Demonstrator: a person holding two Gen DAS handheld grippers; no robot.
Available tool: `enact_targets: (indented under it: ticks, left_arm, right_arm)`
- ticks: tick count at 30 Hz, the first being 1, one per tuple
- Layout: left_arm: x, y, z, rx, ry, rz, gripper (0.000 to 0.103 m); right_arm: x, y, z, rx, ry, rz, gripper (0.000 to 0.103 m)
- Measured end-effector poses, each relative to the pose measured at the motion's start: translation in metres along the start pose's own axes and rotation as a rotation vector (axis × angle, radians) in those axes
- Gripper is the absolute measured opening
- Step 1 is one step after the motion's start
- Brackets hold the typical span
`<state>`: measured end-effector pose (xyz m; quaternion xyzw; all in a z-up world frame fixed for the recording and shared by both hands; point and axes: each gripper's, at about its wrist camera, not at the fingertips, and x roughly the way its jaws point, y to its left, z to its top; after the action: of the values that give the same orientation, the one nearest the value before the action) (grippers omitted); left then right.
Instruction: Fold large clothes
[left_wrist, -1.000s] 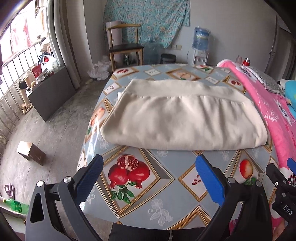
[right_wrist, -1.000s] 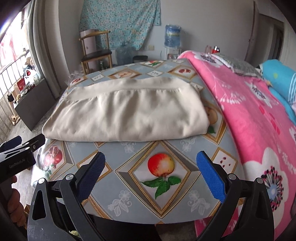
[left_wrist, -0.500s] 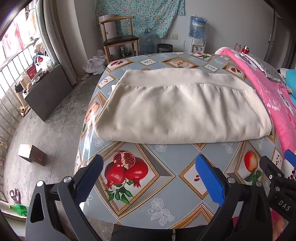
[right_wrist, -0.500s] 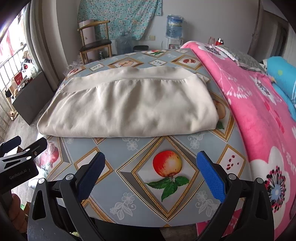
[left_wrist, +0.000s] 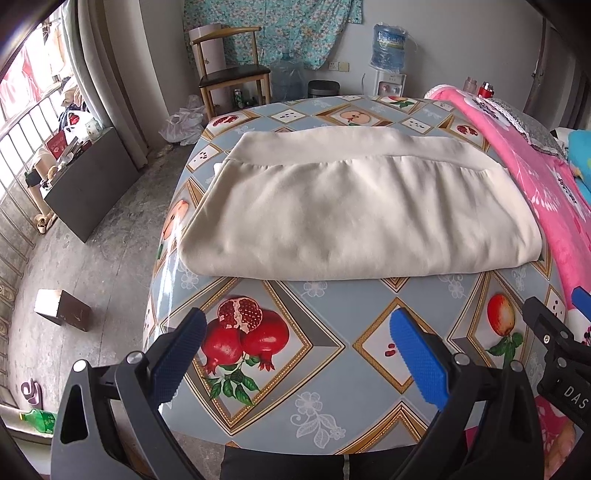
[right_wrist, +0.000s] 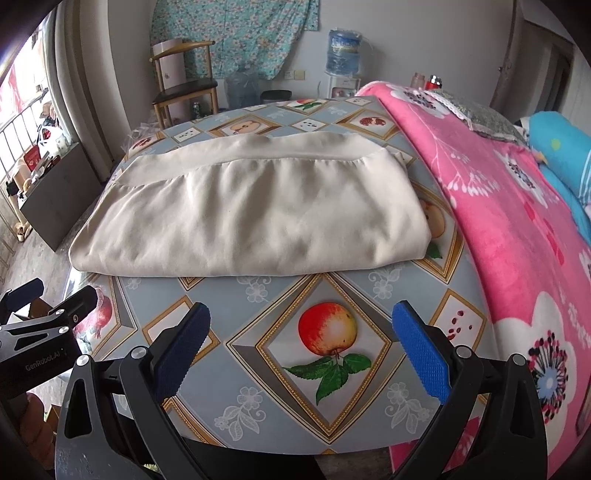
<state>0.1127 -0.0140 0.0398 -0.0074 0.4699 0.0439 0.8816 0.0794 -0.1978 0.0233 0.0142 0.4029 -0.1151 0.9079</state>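
Note:
A cream garment (left_wrist: 354, 214) (right_wrist: 251, 218) lies folded into a wide rectangle on the table, its banded hem along the far side. My left gripper (left_wrist: 295, 347) hangs open above the near table edge, short of the garment's near left part, with nothing between its blue pads. My right gripper (right_wrist: 301, 343) is open too, over the apple print, short of the garment's near fold and empty. Each gripper shows at the other view's edge.
The table (left_wrist: 332, 376) wears a grey fruit-print cloth. A pink flowered blanket (right_wrist: 517, 229) covers the bed along the table's right side. A wooden chair (left_wrist: 232, 77), a water dispenser (left_wrist: 388, 55) and a dark cabinet (left_wrist: 88, 184) stand on the floor beyond and left.
Both grippers have moved forward toward the garment, which now looms larger in both views. The garment itself has not moved. Both stay open.

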Motion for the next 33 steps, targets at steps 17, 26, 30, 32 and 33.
enact_targets:
  ticks: [17, 26, 30, 32, 33]
  left_arm:
    - [-0.0008, -0.0041, -0.0020, 0.012, 0.005, -0.005, 0.098]
    - [-0.0016, -0.0054, -0.0032, 0.019, 0.004, -0.008, 0.098]
    - [-0.0015, -0.0055, -0.0033, 0.020, 0.006, -0.007, 0.098]
    - [-0.0012, -0.0055, -0.0033, 0.019, 0.006, -0.007, 0.098]
    - [-0.0011, -0.0054, -0.0033, 0.019, 0.007, -0.007, 0.098]
  right_arm:
    - [-0.0031, -0.0003, 0.0000, 0.004, 0.001, -0.002, 0.096]
    - [-0.0033, -0.0007, -0.0008, 0.005, 0.000, -0.004, 0.096]
    - [-0.0031, -0.0009, -0.0003, 0.006, 0.001, -0.005, 0.096]
    - [-0.0033, -0.0006, -0.0004, 0.007, 0.002, -0.006, 0.096]
    - [-0.0033, -0.0005, -0.0004, 0.007, 0.001, -0.006, 0.096]
